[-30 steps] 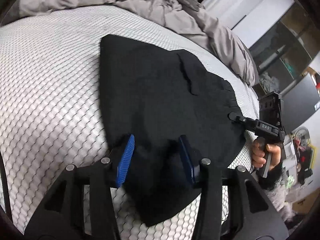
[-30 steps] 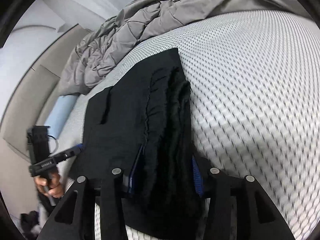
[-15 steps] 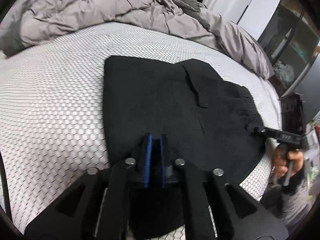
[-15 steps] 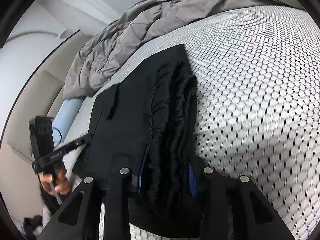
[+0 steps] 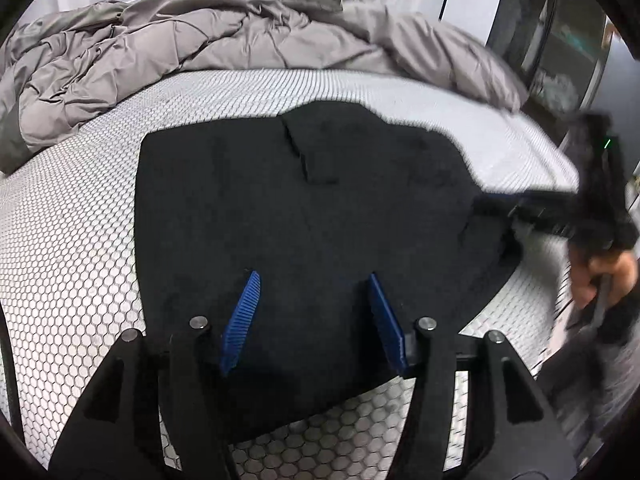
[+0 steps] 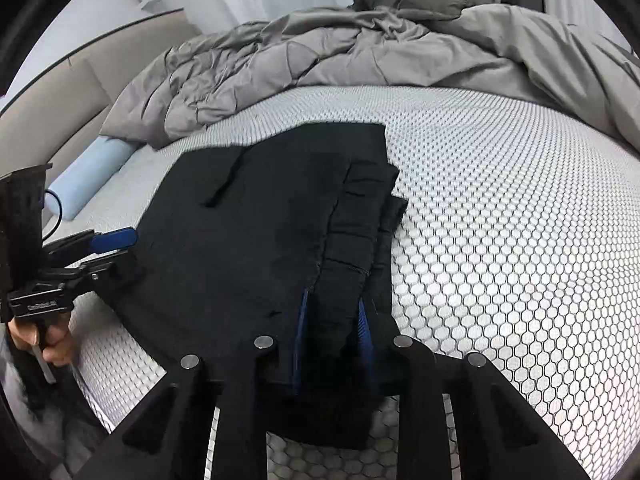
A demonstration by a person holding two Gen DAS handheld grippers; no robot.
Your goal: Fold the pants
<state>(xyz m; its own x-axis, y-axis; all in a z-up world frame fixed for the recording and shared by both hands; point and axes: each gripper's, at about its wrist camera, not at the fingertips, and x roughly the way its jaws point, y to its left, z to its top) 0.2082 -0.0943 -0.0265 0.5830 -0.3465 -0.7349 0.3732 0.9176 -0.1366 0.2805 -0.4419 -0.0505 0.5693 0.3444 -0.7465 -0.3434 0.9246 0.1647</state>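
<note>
Black pants [image 5: 304, 200] lie folded on the white honeycomb-patterned bed cover [image 5: 72, 248]. In the left wrist view my left gripper [image 5: 313, 276] hovers over their near edge; its jaws are opening and the blue pads [image 5: 242, 320] hold nothing. It also shows from the side in the right wrist view, left gripper [image 6: 124, 252], at the pants' [image 6: 240, 240] left edge. My right gripper [image 6: 334, 298] is closing on the bunched, layered fold along the pants' right side, and cloth fills the gap between its pads. Blurred, the right gripper [image 5: 492, 204] touches the pants' right edge.
A crumpled grey duvet [image 5: 200, 48] is heaped across the far side of the bed. A light blue roll [image 6: 88, 176] lies by the beige headboard [image 6: 52, 112]. A dark glass-fronted cabinet [image 5: 560, 40] stands beyond the bed's right edge. A person's hand [image 6: 52, 340] holds each gripper's handle.
The left gripper went from open to shut on the cloth, then opened again and let it go. The right gripper's pads narrowed on the fold. Both views rolled toward level.
</note>
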